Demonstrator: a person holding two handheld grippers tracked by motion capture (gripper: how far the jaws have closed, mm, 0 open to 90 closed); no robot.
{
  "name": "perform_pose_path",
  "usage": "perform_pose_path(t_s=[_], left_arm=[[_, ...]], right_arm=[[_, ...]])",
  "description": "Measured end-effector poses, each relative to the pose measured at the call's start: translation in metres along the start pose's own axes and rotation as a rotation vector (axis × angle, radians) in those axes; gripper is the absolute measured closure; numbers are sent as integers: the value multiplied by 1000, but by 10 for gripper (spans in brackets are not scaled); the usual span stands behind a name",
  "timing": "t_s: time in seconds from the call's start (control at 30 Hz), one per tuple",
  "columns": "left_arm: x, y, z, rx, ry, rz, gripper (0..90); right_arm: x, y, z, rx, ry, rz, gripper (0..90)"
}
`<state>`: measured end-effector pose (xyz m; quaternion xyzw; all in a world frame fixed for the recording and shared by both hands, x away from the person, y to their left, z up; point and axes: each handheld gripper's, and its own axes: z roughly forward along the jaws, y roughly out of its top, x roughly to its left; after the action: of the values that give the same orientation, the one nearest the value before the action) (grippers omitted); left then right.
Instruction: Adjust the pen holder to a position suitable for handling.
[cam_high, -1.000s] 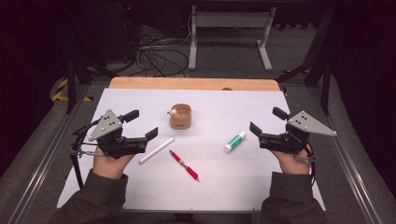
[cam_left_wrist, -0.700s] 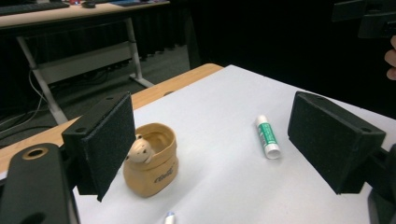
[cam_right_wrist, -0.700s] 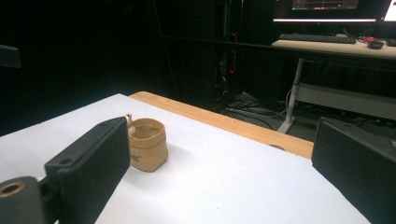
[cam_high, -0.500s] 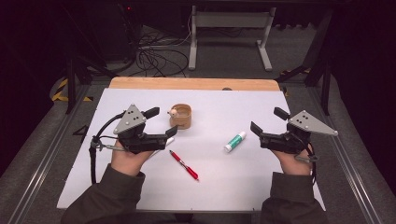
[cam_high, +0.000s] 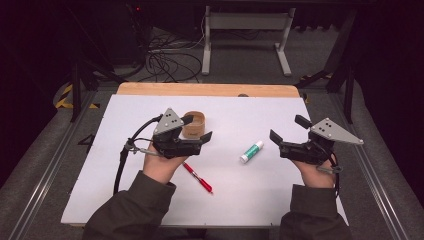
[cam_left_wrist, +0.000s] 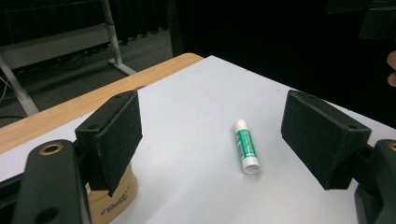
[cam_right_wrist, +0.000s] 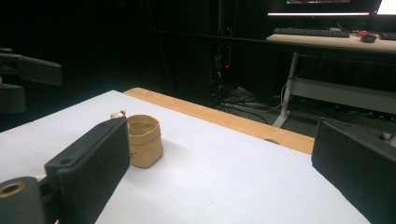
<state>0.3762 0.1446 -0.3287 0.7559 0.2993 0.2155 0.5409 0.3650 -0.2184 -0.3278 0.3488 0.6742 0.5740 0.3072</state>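
The tan pouch (cam_high: 194, 125) is standing upright on the white table cover (cam_high: 240, 200), toward its far side and left of centre; the left gripper (cam_high: 199, 129) is now sitting just beside it, one jaw at the pouch's far rim and the other at its near side, whereas a second ago this gripper was hovering near the cover's left edge, well apart from the pouch; its jaws have just been closing a little, yet they are standing wide, nothing pressed between the pads, and in the left gripper view the pouch (cam_left_wrist: 112, 198) is lying behind the left-hand jaw; the white stick seen earlier beside that hand is now hidden; the red pen (cam_high: 198, 177) is lying unmoved near the left hand; the green-and-white glue stick (cam_high: 251, 151) is lying unmoved between the two grippers; the right gripper (cam_high: 287, 130) is holding its earlier position, jaws spread and empty.
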Motion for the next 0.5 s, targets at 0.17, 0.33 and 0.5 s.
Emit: perform_pose_path(t_s=[0.17, 0.33, 0.5], left_arm=[[-9, 5, 17, 10, -1, 12, 216], [-17, 9, 34, 17, -13, 19, 225], [-26, 12, 52, 47, -21, 38, 236]], right_arm=[[-1, 0, -1, -1, -6, 4, 50], [-3, 0, -2, -1, -12, 7, 50], [-4, 1, -5, -2, -18, 10, 51]])
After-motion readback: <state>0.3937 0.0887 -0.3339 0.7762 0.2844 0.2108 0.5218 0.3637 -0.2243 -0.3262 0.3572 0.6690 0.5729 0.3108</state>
